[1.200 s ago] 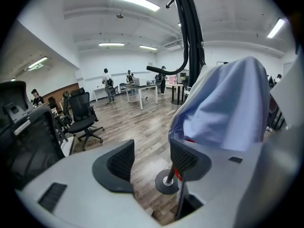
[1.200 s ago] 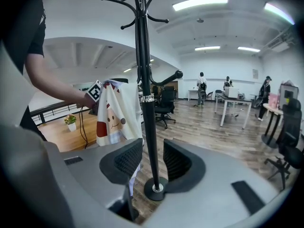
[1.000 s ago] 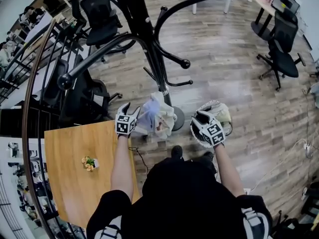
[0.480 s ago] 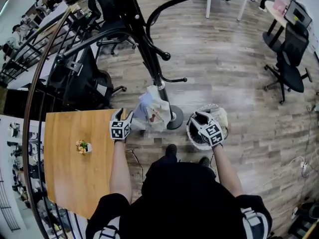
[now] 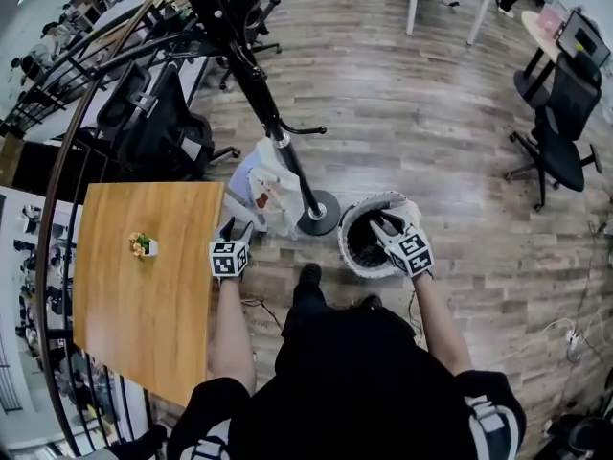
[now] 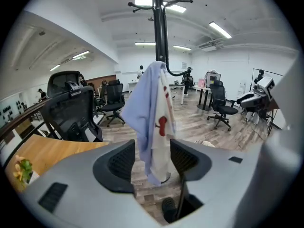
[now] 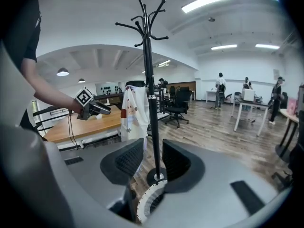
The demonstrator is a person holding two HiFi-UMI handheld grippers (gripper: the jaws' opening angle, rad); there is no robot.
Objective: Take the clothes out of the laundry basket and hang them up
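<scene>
A light blue and white garment (image 5: 266, 188) with red print hangs from the black coat rack (image 5: 251, 75); it also shows in the left gripper view (image 6: 153, 122) and the right gripper view (image 7: 133, 113). My left gripper (image 5: 236, 228) is open and empty, a short way back from the garment, near the table corner. The round white laundry basket (image 5: 347, 254) stands on the floor right of the rack's base (image 5: 317, 222). My right gripper (image 5: 385, 224) hovers over the basket's rim, jaws apart with nothing between them; the basket rim (image 7: 148, 199) shows below them.
A wooden table (image 5: 144, 305) with a small potted plant (image 5: 142, 246) stands at the left. Black office chairs (image 5: 158, 123) and a railing lie beyond it. Another chair (image 5: 560, 147) and desks are at the far right. A cable (image 5: 259, 307) trails by the person's feet.
My left gripper has drawn back from the hanging garment toward the table corner. The right gripper has stayed over the basket. The head view has swung, so the rack now sits further left.
</scene>
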